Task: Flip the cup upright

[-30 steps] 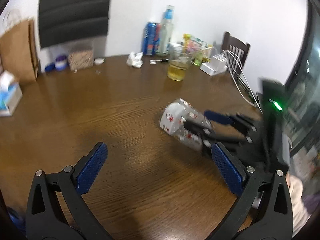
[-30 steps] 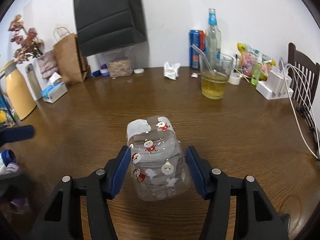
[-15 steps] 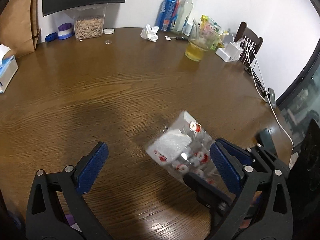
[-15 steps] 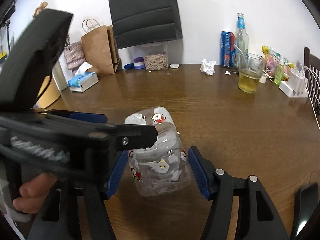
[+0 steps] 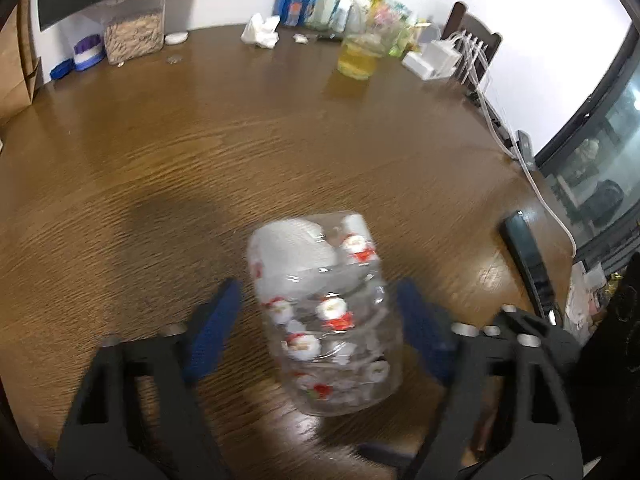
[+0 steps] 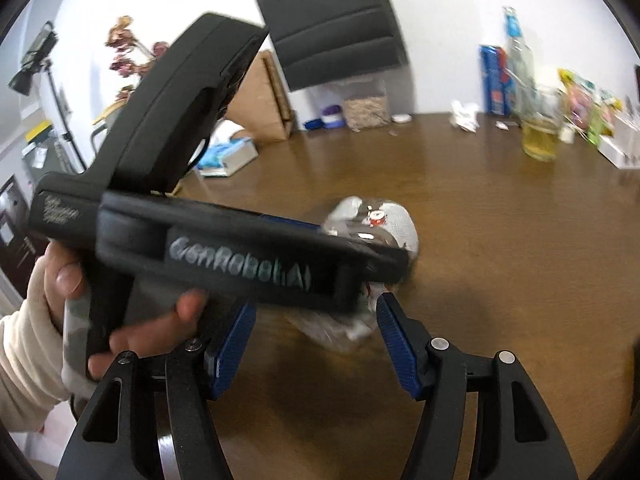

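A clear plastic cup printed with Santa figures [image 5: 326, 314] is flanked, untouched, by both parted grippers: left gripper [image 5: 320, 330], right gripper [image 6: 316, 344]. A handover is judged underway; closing comes next.

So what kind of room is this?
Probably a dining room at home: a wooden table with a glass of yellow drink, a tissue box and a wooden chair.
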`<action>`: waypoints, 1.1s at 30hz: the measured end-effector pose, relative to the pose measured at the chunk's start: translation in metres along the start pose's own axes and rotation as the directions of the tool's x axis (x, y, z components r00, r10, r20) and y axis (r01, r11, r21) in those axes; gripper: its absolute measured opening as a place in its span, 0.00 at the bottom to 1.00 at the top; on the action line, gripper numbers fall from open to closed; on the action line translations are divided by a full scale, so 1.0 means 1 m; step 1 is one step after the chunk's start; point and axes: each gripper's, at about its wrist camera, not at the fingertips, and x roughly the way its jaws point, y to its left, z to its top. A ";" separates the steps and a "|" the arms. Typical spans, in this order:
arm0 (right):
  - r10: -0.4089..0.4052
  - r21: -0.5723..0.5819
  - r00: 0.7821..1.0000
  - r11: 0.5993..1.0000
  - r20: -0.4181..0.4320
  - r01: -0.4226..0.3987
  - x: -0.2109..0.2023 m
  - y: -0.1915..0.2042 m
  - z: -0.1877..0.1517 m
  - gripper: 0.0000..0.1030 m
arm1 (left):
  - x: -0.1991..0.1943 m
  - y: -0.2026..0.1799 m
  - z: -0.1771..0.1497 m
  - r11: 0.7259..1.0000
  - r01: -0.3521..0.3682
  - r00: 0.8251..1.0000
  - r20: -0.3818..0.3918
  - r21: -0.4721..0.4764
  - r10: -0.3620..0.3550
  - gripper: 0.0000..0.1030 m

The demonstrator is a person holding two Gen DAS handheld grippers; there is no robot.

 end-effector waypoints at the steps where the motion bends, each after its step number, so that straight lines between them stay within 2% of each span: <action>1: -0.021 0.014 1.000 1.000 -0.003 0.021 -0.005 -0.004 -0.003 0.66 | -0.001 0.002 0.001 1.000 0.006 1.000 0.008 -0.008 -0.006 0.65; 4: -0.081 0.061 0.997 0.995 -0.003 0.081 -0.018 -0.016 -0.006 0.68 | -0.003 0.001 -0.001 1.000 0.001 1.000 0.019 0.013 -0.001 0.63; 6: -0.106 0.118 0.994 0.988 0.018 0.103 -0.030 -0.028 -0.006 0.73 | -0.003 -0.001 -0.003 0.999 -0.002 1.000 0.022 0.033 0.001 0.65; 14: -0.144 0.204 0.987 0.971 0.069 0.127 -0.054 -0.039 0.000 0.75 | 0.001 -0.013 0.002 0.996 -0.070 0.997 -0.021 0.055 0.071 0.65; 18: -0.132 0.217 0.987 0.970 0.092 0.110 -0.064 -0.036 0.002 0.75 | 0.000 -0.010 0.003 0.997 -0.067 0.997 -0.045 0.035 0.068 0.63; 21: -0.129 0.215 0.985 0.971 0.114 0.102 -0.073 -0.032 0.003 0.75 | -0.015 -0.010 -0.003 0.998 -0.061 0.998 0.012 0.023 0.061 0.61; 23: -0.110 0.210 0.984 0.974 0.139 0.080 -0.082 -0.029 0.004 0.75 | -0.036 -0.018 -0.011 0.996 -0.063 0.995 0.084 0.062 0.057 0.60; 25: -0.064 0.203 0.983 0.979 0.171 0.029 -0.090 -0.023 0.006 0.75 | -0.061 -0.025 -0.019 0.992 -0.089 0.985 0.154 0.093 0.074 0.60; 27: -0.017 0.199 0.980 0.980 0.197 -0.023 -0.095 -0.017 0.009 0.75 | -0.090 -0.033 -0.029 0.989 -0.079 0.971 0.233 0.129 0.047 0.61; 28: 0.023 0.195 0.975 0.978 0.220 -0.067 -0.101 -0.013 0.013 0.75 | -0.107 -0.036 -0.037 0.985 -0.078 0.959 0.281 0.152 0.032 0.61; 29: 0.056 0.189 0.971 0.977 0.234 -0.102 -0.104 -0.008 0.016 0.75 | -0.127 -0.041 -0.047 0.979 -0.081 0.941 0.337 0.186 0.014 0.61; 31: 0.139 0.176 0.954 0.966 0.266 -0.190 -0.112 0.002 0.022 0.81 | -0.150 -0.045 -0.060 0.974 -0.084 0.919 0.395 0.210 -0.007 0.61; 33: 0.244 0.161 0.925 0.941 0.291 -0.299 -0.116 0.012 0.029 0.84 | -0.176 -0.044 -0.084 0.973 -0.087 0.871 0.490 0.212 -0.029 0.61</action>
